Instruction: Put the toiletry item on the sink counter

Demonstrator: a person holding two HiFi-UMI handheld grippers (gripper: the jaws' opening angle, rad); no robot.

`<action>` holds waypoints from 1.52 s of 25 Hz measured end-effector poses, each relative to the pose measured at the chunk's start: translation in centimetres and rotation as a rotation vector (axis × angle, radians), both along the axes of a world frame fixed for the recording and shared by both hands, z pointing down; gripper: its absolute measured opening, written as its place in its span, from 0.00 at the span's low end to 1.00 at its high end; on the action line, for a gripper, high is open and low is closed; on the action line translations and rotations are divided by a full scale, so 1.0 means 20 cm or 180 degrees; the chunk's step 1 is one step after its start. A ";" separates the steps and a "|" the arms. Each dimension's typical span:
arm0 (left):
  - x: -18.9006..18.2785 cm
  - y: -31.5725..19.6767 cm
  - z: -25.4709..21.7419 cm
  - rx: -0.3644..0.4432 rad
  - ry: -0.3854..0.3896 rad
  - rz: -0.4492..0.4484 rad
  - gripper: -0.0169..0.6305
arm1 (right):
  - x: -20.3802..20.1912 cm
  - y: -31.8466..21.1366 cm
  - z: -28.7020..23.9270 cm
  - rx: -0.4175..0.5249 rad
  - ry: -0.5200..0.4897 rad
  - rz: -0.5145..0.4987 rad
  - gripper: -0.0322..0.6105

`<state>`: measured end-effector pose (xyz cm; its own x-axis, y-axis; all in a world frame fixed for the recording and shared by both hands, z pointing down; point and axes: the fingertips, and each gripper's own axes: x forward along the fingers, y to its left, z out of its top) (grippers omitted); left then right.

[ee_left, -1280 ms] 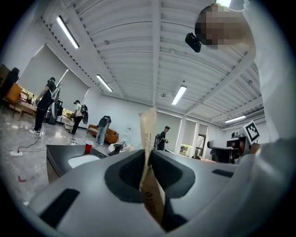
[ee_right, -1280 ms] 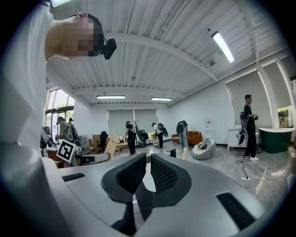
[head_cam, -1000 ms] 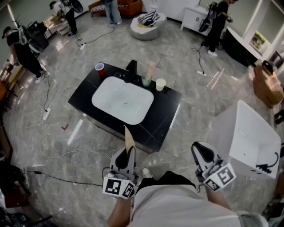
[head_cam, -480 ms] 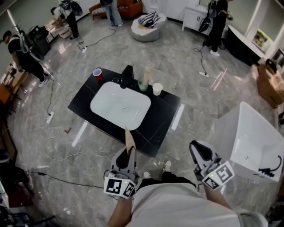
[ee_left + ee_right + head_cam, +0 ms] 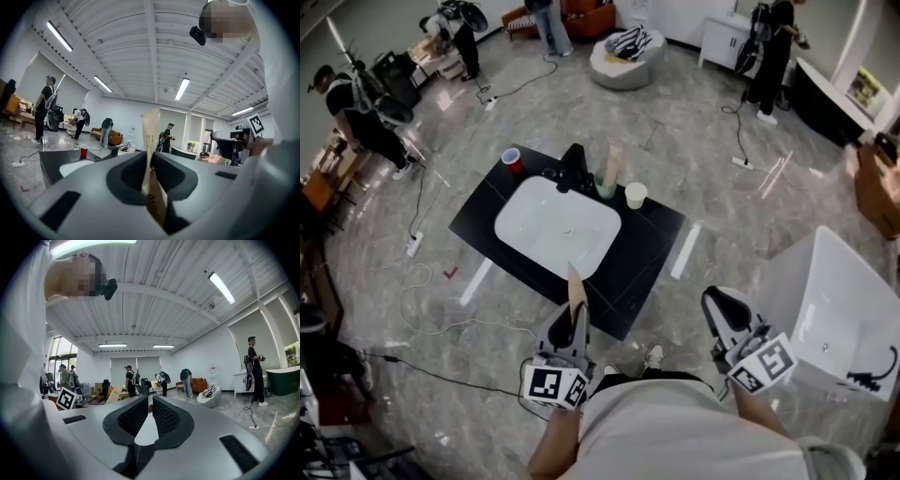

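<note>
The toiletry item is a flat tan tube that stands upright in my left gripper, which is shut on its lower part. In the left gripper view the tube rises between the dark pads of that gripper. The black sink counter with its white basin lies just ahead of the tube's tip. My right gripper hangs at the right, short of the counter. In the right gripper view this gripper has its jaws drawn together to a thin slit with nothing between them.
On the counter's far side stand a red cup, a black faucet, a green cup holding a tan tube and a white cup. A white bathtub stands at the right. Cables trail on the floor; people stand at the back.
Both grippers have travelled forward with the person, and the counter's near corner now lies closer to them. The tube stays held in the left gripper.
</note>
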<state>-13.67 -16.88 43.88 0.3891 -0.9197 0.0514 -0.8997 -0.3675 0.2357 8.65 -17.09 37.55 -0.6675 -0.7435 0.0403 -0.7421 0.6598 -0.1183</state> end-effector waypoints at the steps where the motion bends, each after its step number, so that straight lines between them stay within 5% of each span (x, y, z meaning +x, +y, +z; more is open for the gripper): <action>1: 0.00 -0.01 0.02 -0.0027 -0.0015 -0.0006 0.10 | 0.01 -0.01 0.00 0.0011 -0.0005 0.0003 0.13; 38: 0.16 -0.42 0.95 -0.1180 -0.0605 0.0333 0.09 | 0.21 0.13 0.01 -0.0039 0.0109 0.0421 0.13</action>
<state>-10.44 -25.25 62.85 0.4310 -0.7816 0.4508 -0.9022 -0.3808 0.2025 12.76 -14.51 37.79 -0.5617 -0.8243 0.0710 -0.8263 0.5545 -0.0988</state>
